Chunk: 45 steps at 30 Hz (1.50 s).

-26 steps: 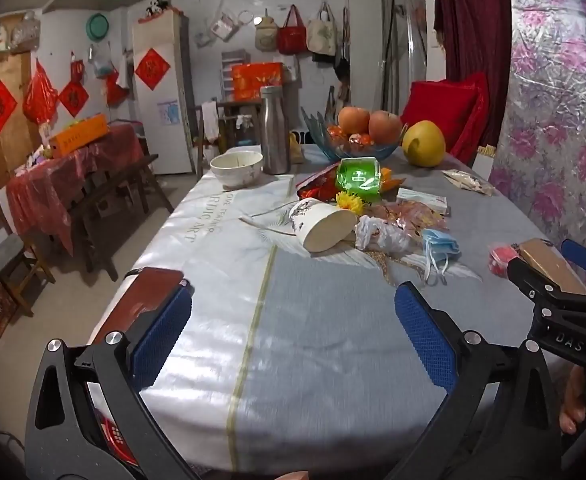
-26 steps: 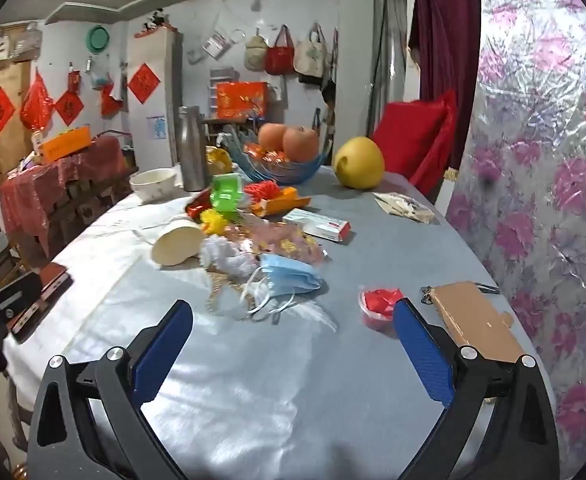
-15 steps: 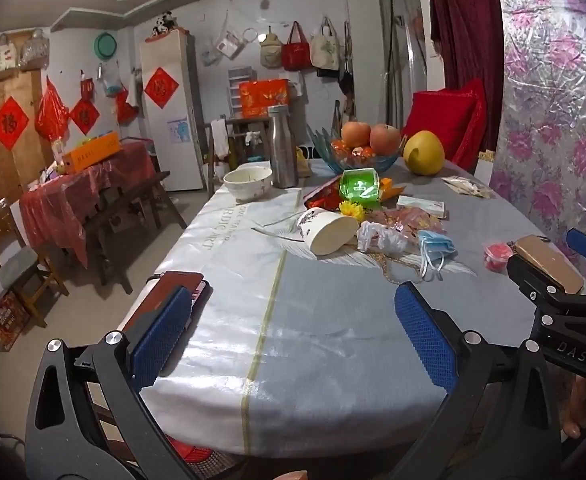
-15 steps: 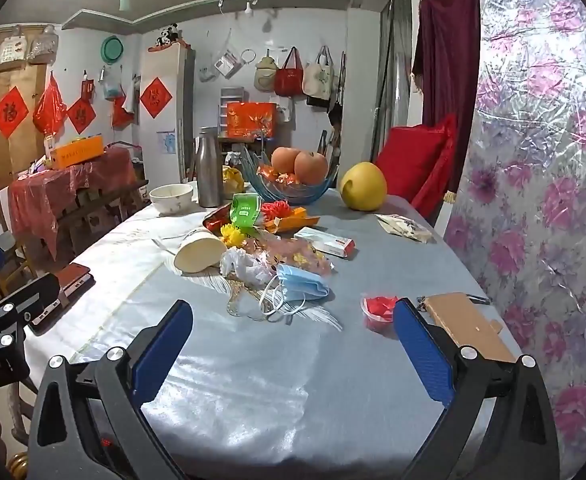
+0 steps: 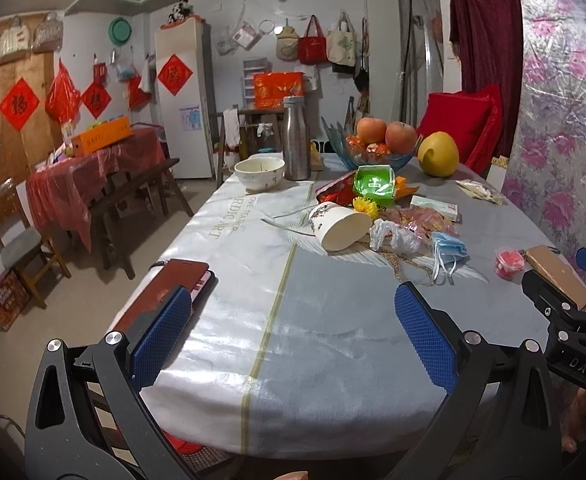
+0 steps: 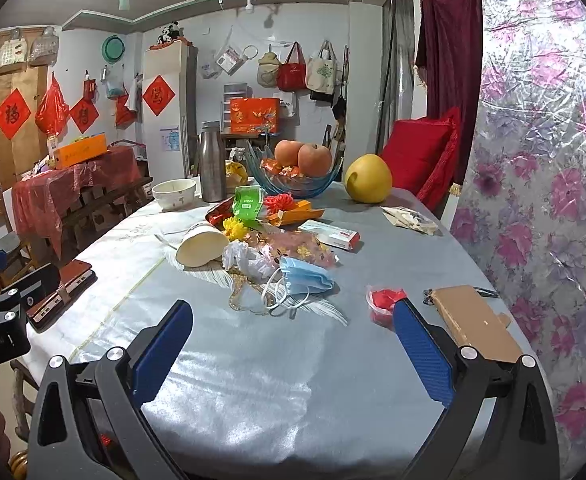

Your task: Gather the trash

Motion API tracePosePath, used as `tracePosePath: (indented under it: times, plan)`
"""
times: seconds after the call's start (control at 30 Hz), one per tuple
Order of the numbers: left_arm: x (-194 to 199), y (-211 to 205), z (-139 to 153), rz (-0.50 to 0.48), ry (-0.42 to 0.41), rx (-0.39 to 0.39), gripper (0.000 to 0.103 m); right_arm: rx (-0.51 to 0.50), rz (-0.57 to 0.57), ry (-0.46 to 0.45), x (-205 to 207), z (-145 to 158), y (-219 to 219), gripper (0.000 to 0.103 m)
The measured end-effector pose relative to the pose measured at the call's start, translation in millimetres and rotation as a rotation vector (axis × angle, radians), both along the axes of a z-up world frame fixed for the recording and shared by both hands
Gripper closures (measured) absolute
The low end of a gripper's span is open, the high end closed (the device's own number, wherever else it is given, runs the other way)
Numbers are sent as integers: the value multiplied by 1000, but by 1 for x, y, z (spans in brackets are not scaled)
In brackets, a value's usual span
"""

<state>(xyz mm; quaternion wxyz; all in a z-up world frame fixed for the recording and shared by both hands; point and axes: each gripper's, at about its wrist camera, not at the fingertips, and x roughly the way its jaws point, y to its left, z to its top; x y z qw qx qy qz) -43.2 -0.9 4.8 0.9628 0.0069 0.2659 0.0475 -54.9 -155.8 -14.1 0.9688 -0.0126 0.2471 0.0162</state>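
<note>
Left gripper (image 5: pixel 293 336) held above the near edge of the table (image 5: pixel 333 320), jaws spread wide, nothing between them; right gripper (image 6: pixel 291 346) likewise above the near edge, jaws wide apart and empty. Trash heaped near the middle of the table, well apart from both grippers: tipped paper cup (image 5: pixel 343 229) lying on its side, touching a crumpled white plastic bag (image 6: pixel 245 256); blue face mask (image 6: pixel 307 278) just beside the bag, on the near side of the heap; green packet (image 5: pixel 374 185) and red wrapper (image 5: pixel 335 192) toward the far edge. Small red cup (image 6: pixel 385 300) near the right edge, beside a tan wallet (image 6: pixel 473 322); dark red phone case (image 5: pixel 165 292) at the left edge; fruit bowl (image 6: pixel 297 180) and steel flask (image 5: pixel 296 144) at the far end.
</note>
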Motion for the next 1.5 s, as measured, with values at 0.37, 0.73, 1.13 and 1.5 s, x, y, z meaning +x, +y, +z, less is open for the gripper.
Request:
tracePosePath:
  times: [0.37, 0.73, 1.13, 1.5]
  plan:
    - [14, 4, -9, 4, 39, -10, 5, 9, 12, 38, 15, -14, -1, 5]
    - [28, -2, -13, -4, 68, -5, 5, 49, 0, 49, 25, -21, -11, 5]
    - [28, -13, -18, -18, 73, 12, 5, 63, -27, 34, 15, -20, -24, 5]
    - [25, -14, -17, -9, 72, 17, 5, 70, -20, 28, 13, -17, -24, 5]
